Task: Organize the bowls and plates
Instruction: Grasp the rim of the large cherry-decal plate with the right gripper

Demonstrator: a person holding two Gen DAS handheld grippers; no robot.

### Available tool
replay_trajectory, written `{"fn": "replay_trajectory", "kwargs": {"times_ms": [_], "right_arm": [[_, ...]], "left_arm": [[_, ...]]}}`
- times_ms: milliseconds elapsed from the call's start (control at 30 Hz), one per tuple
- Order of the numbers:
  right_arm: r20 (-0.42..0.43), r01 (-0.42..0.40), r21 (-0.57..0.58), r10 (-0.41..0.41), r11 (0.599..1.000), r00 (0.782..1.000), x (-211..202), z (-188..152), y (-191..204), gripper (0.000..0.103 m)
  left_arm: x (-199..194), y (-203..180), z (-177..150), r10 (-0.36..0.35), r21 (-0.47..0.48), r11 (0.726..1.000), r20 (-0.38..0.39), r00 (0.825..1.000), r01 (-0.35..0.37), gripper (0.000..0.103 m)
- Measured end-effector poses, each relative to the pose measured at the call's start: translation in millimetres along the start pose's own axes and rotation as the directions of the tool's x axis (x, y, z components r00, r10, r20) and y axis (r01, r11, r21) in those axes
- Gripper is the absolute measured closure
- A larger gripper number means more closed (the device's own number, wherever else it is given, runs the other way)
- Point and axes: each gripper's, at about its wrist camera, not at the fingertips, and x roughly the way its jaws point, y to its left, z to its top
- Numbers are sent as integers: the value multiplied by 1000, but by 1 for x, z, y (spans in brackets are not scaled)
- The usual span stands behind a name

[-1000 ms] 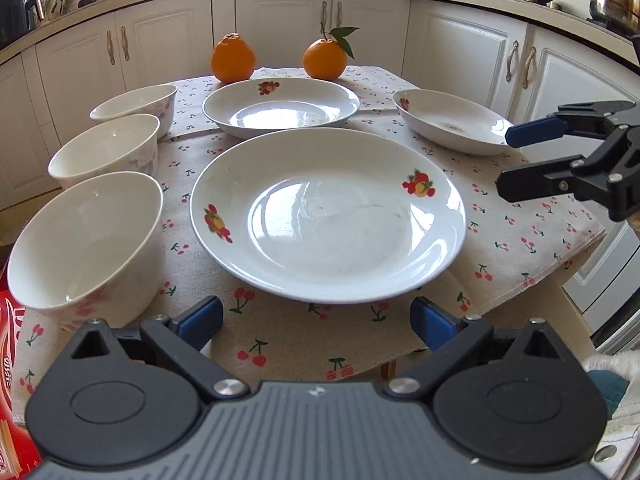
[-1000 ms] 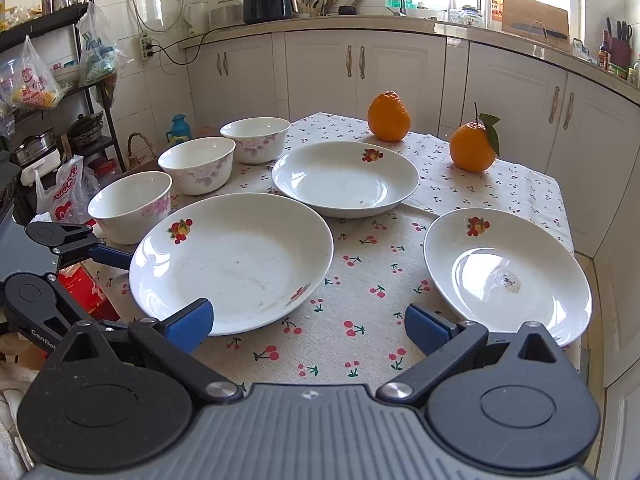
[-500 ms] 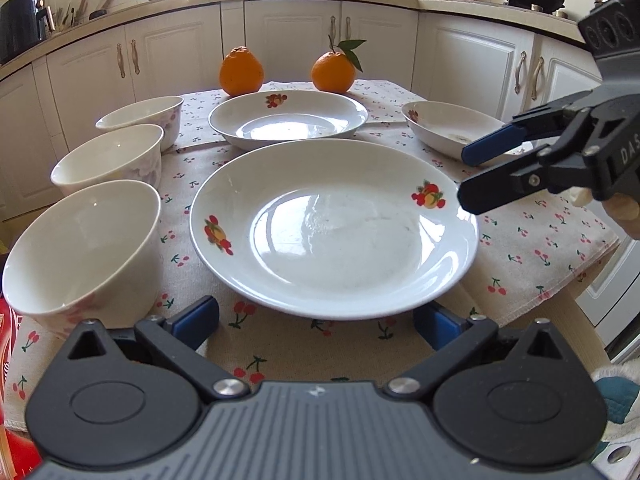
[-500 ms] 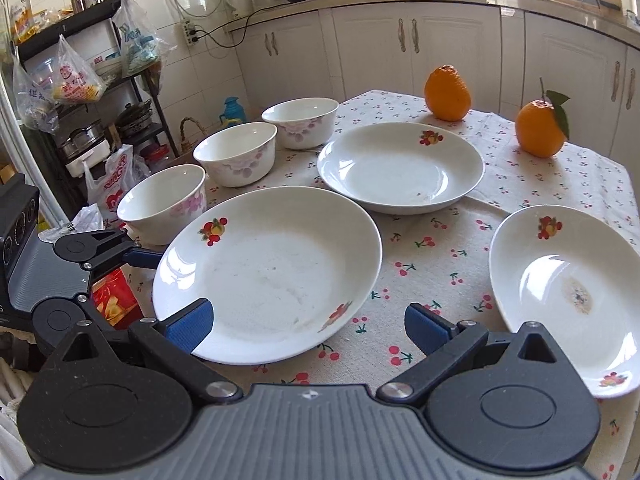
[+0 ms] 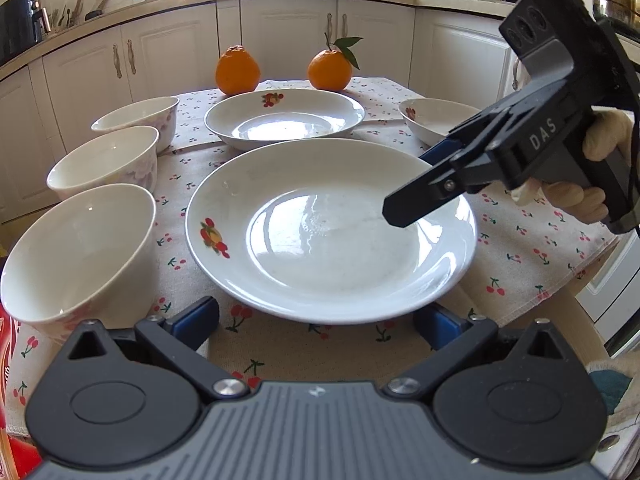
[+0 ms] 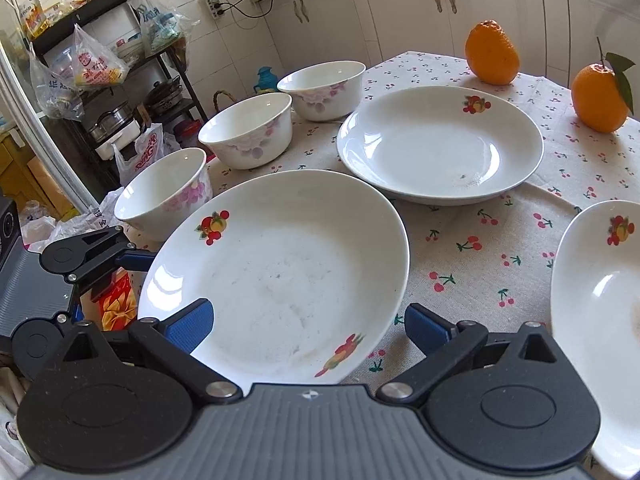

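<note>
- Left wrist view: the left gripper (image 5: pixel 316 320) stands wide open and empty at 6 o'clock, its blue pads either side of the near rim of the large plate (image 5: pixel 328 236), touching nothing.
- Right wrist view: the right gripper (image 6: pixel 308 328) is also spread wide with nothing held; its left pad hangs over the plate's bowl and its right pad over the tablecloth (image 6: pixel 472 248), so the rim at 6 o'clock passes between the jaws.
- The large plate lies flat and right way up at the middle of the table. It is round, so it has no long axis; its opening faces straight up, with fruit prints on the rim.
- A second plate (image 5: pixel 284 120) sits at 12 o'clock of it, a third plate (image 5: pixel 436 120) at 2 o'clock, and three bowls (image 5: pixel 100 164) run in a row from 8 to 11 o'clock. Two oranges (image 5: pixel 236 70) stand beyond, at 12 o'clock.
- My judgement: the step in hand is taking the large plate by its rim, most likely with the right gripper.
- To do it well, slide one pad under the rim and one over, closing only once the edge is fully inside.
- Lift level; glazed china slips from a shallow bite.
- Keep clear of the nearest bowl (image 5: pixel 76 256), which stands just beside the plate at 9 o'clock.
</note>
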Motion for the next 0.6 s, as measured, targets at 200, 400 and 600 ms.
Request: {"fn": "replay_trajectory", "kwargs": {"times_ms": [200, 400, 600], "right_arm": [[-28, -41, 5, 41, 999, 999, 14, 15, -8, 4], [-42, -59, -5, 59, 998, 997, 25, 32, -16, 13], [-49, -97, 22, 98, 995, 994, 33, 45, -28, 20]], "left_arm": [[0, 1, -1, -12, 2, 1000, 8, 1000, 12, 0], [0, 0, -1, -15, 12, 1000, 14, 1000, 14, 0], [1, 0, -1, -20, 12, 1000, 15, 1000, 20, 0]]}}
